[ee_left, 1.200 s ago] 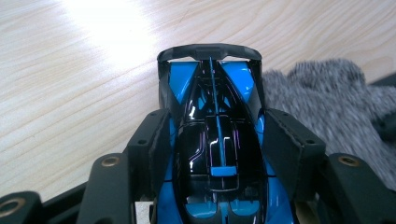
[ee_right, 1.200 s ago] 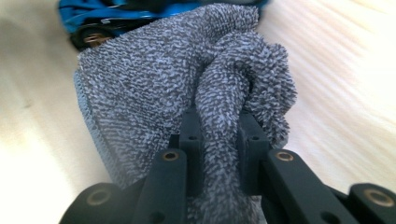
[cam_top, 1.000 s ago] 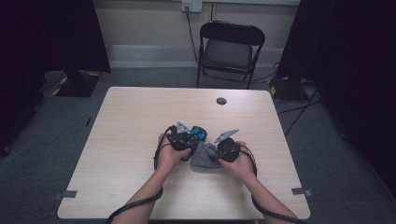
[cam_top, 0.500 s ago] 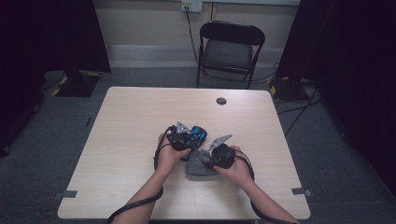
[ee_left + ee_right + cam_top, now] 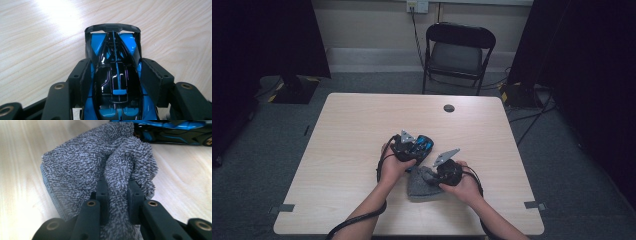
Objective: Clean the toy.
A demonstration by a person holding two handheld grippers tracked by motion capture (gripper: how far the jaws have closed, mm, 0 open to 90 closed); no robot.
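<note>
I keep the left gripper clamped across the hard, glossy, slippery toy car at mid-body, while the right gripper pinches a fold of the soft, light grey cloth.

The toy car is seen on the tabletop, the towel lying just beside it on the person's side; a folding chair is placed behind the tabletop.

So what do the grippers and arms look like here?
Both grippers, left and right, are black, each topped by a grey three-cornered plate. Their jaws are blocky, matte black, with brass-coloured rivets and flat pads. A black cable trails along the left forearm. The forearms are bare, no sleeves showing.
</note>
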